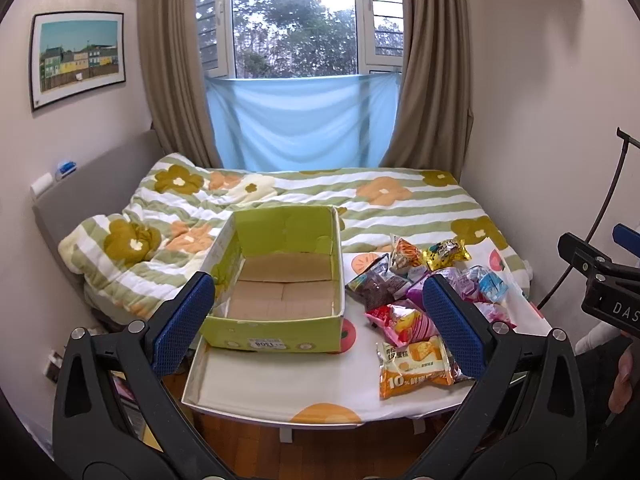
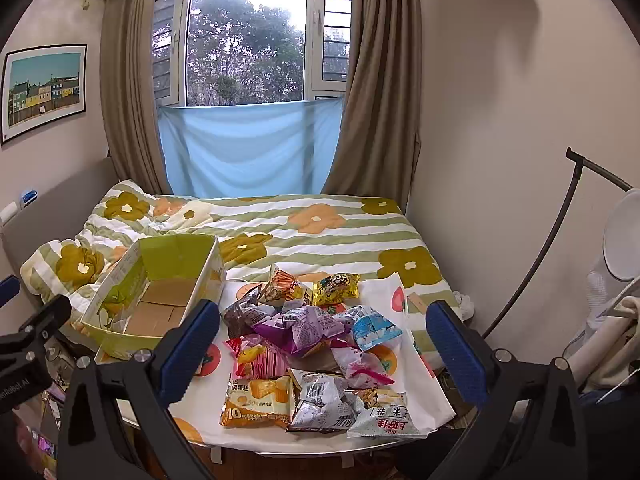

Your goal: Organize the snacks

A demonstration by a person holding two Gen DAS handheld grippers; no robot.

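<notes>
Nearby, snack packets lie heaped beside green box

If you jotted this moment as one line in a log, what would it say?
stage: start | box: empty, on table | snacks: piled right of box | left gripper: open, holding nothing | right gripper: open, above snacks

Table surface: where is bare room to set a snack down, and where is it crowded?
Inside the green box, the cardboard floor is bare. The tablecloth is free in front of the box, left of the orange cake packet. The snack pile crowds the right half. Both grippers' jaws stand open, holding nothing.
</notes>
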